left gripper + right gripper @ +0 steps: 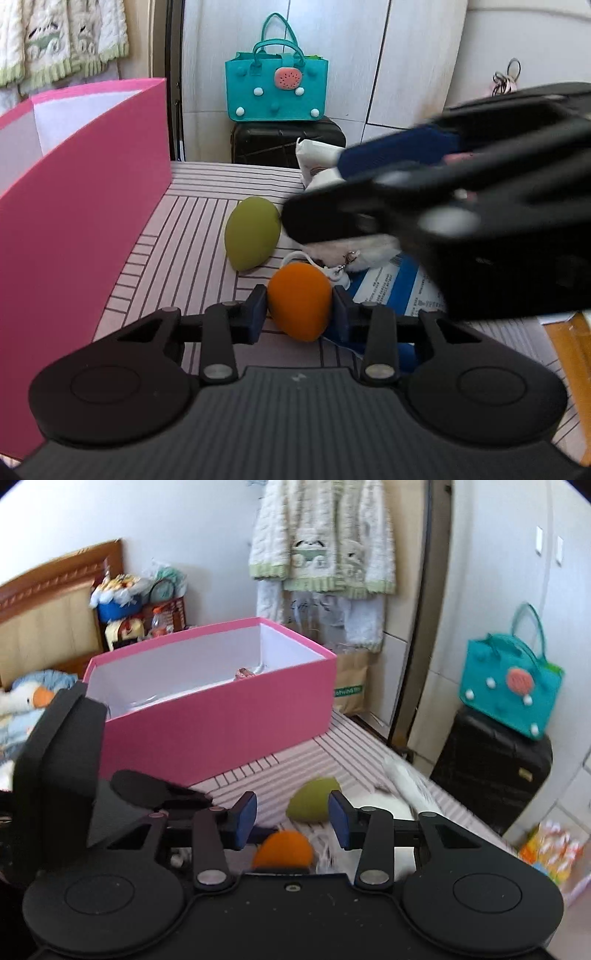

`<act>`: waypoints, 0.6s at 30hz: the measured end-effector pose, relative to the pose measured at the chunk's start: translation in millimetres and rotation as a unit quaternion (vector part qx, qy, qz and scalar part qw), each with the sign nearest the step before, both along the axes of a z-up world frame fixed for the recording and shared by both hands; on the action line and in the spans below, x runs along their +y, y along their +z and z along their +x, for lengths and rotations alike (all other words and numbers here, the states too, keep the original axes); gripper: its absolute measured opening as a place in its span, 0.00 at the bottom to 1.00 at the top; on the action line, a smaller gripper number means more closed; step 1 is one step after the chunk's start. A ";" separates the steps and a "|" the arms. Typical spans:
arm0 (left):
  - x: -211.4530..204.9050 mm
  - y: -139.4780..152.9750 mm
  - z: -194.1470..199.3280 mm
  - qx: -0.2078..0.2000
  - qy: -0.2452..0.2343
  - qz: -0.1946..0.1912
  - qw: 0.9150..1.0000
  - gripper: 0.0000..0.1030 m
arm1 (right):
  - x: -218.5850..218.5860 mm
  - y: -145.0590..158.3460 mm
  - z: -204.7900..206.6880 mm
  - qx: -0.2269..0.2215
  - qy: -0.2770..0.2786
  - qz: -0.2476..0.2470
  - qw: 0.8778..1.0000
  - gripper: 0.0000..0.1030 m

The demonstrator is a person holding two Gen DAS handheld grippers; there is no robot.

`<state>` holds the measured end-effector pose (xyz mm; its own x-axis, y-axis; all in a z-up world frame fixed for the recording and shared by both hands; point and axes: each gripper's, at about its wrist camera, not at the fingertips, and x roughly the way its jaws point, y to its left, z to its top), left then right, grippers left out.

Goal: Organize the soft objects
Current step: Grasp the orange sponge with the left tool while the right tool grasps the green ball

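Beside the pink box (221,709), on the striped surface (192,229), the left gripper (300,308) is clamped on the orange soft egg (299,299).

Just beyond the orange egg, nearer the box's far end, lies the green soft egg (253,232). The right gripper (292,818) hangs above both eggs, its blue pads (246,818) apart and gripping nothing. A white plush (365,247) lies on the eggs' side away from the box.

This is looking like a home bedroom: a wooden headboard (48,602) is standing behind, a knitted sweater (325,535) is hanging, a suitcase (491,768) is sitting nearby.
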<state>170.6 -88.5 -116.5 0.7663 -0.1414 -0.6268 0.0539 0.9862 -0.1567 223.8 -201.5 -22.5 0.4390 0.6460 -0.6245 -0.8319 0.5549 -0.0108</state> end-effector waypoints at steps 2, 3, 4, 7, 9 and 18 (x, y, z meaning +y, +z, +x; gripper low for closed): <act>5.0 0.7 -0.6 0.003 0.001 -0.013 1.000 0.35 | 14.1 1.4 5.8 -0.011 0.014 -0.013 1.000 0.48; 6.6 0.6 -1.1 0.004 0.002 -0.017 1.000 0.35 | 19.2 1.7 9.1 -0.009 0.020 -0.018 1.000 0.48; 9.0 0.3 -2.2 0.006 0.004 -0.021 1.000 0.35 | 25.0 0.5 14.1 -0.005 0.025 -0.025 0.999 0.48; 15.1 0.0 -5.6 0.017 0.011 -0.042 0.999 0.35 | 41.9 -6.9 29.8 0.001 0.030 -0.055 0.998 0.51; 18.3 -0.9 -8.0 0.018 0.014 -0.052 0.998 0.35 | 51.8 -15.4 36.0 0.003 0.036 -0.081 0.996 0.53; 23.1 -3.7 -5.8 0.015 0.009 -0.060 0.998 0.35 | 77.4 -36.9 51.0 -0.006 0.051 -0.146 0.988 0.58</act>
